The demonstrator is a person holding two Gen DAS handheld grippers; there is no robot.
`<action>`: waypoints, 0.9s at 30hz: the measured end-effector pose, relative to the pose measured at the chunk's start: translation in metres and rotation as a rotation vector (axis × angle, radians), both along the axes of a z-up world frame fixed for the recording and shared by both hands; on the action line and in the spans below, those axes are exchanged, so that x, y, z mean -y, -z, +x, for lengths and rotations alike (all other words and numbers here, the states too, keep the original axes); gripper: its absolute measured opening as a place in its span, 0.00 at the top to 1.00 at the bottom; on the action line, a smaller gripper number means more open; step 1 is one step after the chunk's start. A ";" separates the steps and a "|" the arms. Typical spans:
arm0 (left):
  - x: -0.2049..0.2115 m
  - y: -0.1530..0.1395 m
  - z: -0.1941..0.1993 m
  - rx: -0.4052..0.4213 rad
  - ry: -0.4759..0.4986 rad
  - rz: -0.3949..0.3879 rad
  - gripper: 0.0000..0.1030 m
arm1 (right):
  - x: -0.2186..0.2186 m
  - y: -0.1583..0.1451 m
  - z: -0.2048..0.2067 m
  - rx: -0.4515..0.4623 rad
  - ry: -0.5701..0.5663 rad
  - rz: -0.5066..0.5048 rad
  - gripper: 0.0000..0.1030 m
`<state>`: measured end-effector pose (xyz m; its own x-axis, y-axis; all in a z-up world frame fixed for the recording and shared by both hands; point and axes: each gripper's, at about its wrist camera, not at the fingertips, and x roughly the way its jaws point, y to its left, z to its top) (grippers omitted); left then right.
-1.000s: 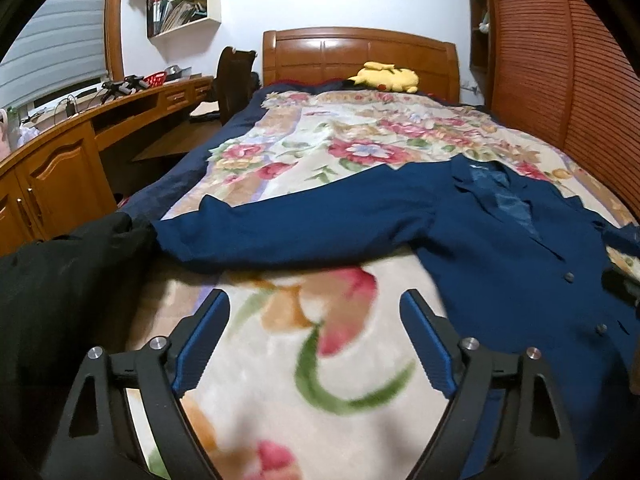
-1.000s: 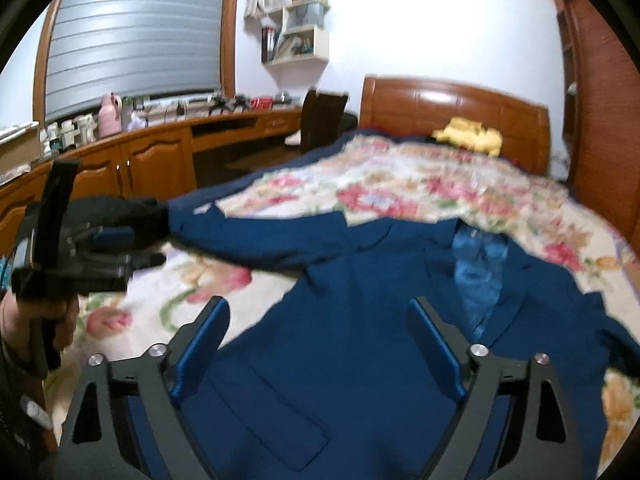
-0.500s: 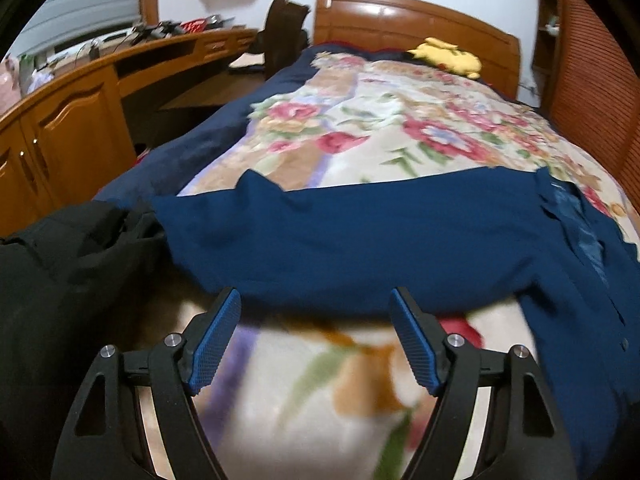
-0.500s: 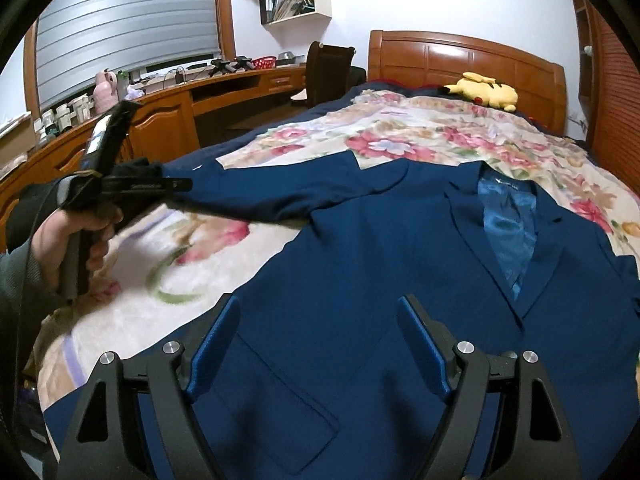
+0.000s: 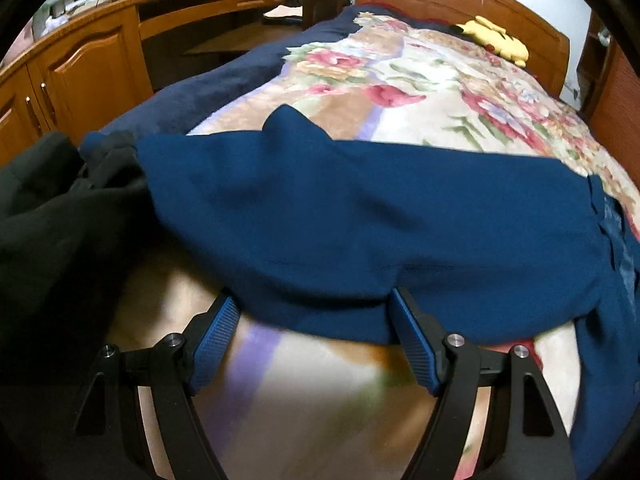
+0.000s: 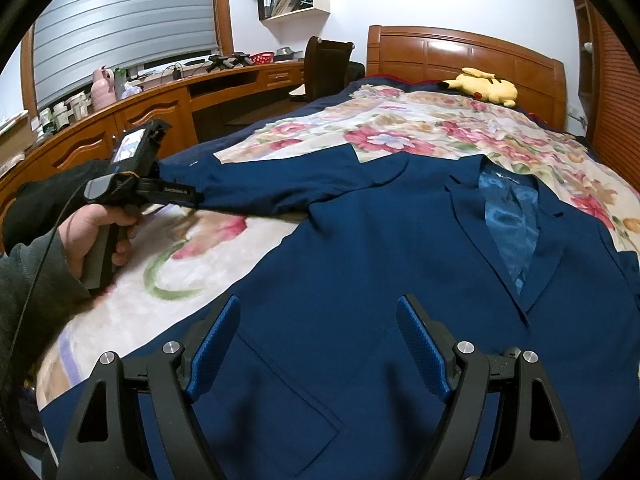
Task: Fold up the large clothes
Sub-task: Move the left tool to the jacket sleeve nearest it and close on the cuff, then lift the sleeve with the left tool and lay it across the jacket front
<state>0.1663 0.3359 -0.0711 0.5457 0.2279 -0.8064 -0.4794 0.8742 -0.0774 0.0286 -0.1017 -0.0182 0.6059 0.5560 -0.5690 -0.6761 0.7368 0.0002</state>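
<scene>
A navy blazer (image 6: 392, 248) is spread face up on the floral blanket (image 6: 432, 136) of a wooden bed; its front lies open at the collar, where a paler, patterned blue lining (image 6: 510, 220) is exposed between notched lapels; a patch pocket (image 6: 280, 396) is outlined on the lower front panel, nearest the right camera. One sleeve (image 5: 340, 216) is stretched out sideways across the blanket toward the desk side of the room, its cloth smooth in the main, with a soft ridge and a small peak raised along the upper edge.

The left gripper (image 5: 314, 320) is seen at the near edge of that sleeve, its jaws having just been narrowing a little yet standing wide — the blue pads (image 5: 214, 340) are set at either side of the hem, the cloth not pressed between them; in the right view a hand (image 6: 100, 236) is wrapped round its handle. The right gripper (image 6: 318, 324) is held above the blazer's lower front, its jaws wide apart and nothing gripped.

A dark garment (image 5: 52, 216) is heaped at the blanket's left edge, beside the sleeve's cuff; a yellow plush toy (image 6: 480, 86) lies by the headboard (image 6: 460, 52) — well apart from the blazer.
</scene>
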 end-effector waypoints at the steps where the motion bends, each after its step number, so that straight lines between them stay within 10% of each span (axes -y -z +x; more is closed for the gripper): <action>1: -0.001 0.000 0.002 -0.001 0.000 -0.007 0.25 | 0.000 0.000 -0.001 0.001 -0.001 0.000 0.21; 5: -0.001 0.000 0.009 -0.012 0.020 -0.029 0.40 | 0.001 0.001 -0.002 0.001 0.005 -0.006 0.21; 10: 0.015 0.001 0.021 -0.050 0.109 0.014 0.92 | 0.004 -0.002 -0.004 -0.019 -0.003 0.014 0.21; 27: 0.175 -0.142 -0.016 0.198 0.390 0.267 0.96 | 0.062 -0.029 -0.028 0.034 0.050 0.067 0.21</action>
